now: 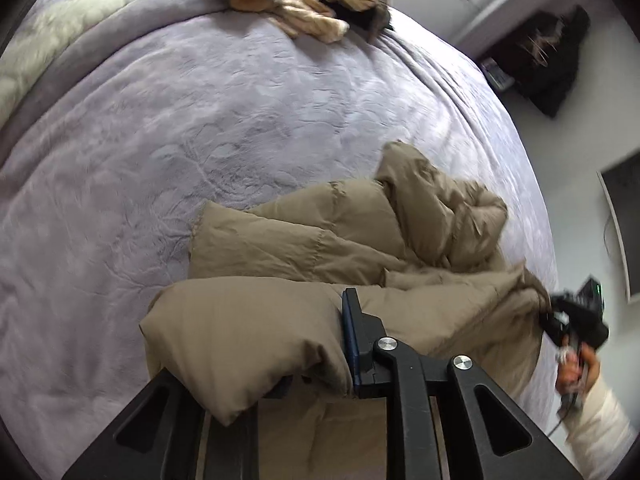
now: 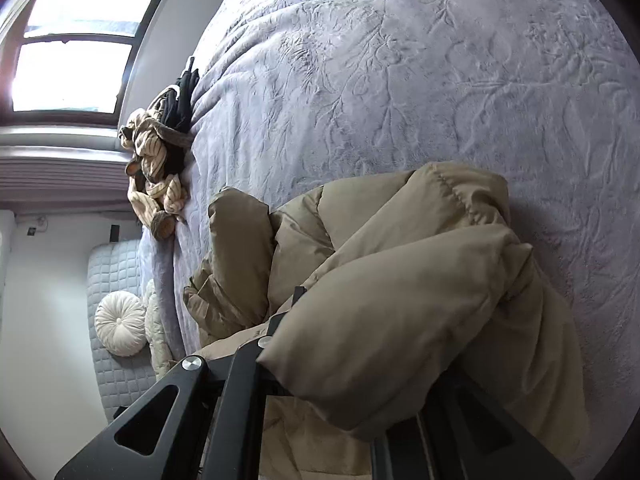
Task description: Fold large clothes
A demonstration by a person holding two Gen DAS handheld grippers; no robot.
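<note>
Left tool [image 1: 316, 344] clenched on a puffy fold of the tan quilted jacket [image 1: 340, 248]; 1 blue-padded finger [image 1: 350, 340] shows, the other is buried under fabric. Right tool [image 2: 360, 360] likewise gripping a thick roll of the same jacket [image 2: 400, 280], which bulges over its far finger and hides it.

Jacket lies bunched on the lavender embossed bedspread [image 1: 180, 140], near the bed's edge, its near edge lifted in both tools. No containers seen.

Left wrist view: right tool [image 1: 576, 316] appears small and motion-blurred at the jacket's far end, held by the right hand [image 1: 574, 372] with a pale sleeve behind; the grip there is hard to make out.

Striped beige-and-dark clothes pile [image 2: 160, 160] sits at the far bed edge, well apart from the jacket. Round cream cushion [image 2: 120, 324] leans on a quilted headboard [image 2: 116, 264]. Window [image 2: 72, 40] bright, washed out.
</note>
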